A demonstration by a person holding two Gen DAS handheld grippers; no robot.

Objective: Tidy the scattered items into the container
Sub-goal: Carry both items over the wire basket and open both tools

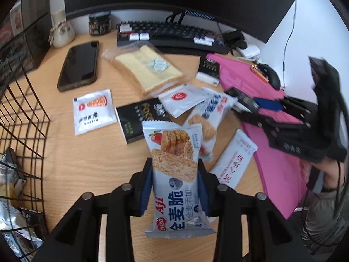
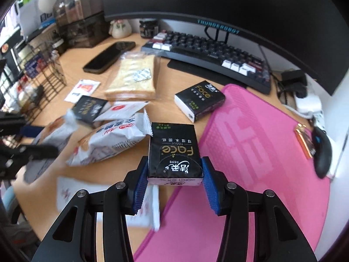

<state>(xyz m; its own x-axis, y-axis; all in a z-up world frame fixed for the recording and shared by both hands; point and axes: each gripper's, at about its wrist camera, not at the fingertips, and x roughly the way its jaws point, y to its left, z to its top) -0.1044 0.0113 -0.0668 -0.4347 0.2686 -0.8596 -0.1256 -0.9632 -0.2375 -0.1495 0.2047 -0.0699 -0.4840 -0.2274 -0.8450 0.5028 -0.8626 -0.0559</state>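
Phone (image 1: 78, 65) left of bread (image 1: 148, 69), keyboard (image 1: 172, 35) behind, basket (image 1: 24, 118) prob. far left

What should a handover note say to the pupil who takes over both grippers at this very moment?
Left gripper: shut on the wafer snack pack, lifted.
Right gripper: shut on a black tissue pack.
Done: some packets already lie in the wire basket.
Left: both held items, then the bread bag, sachets, a second snack pack and two more tissue packs on the desk.
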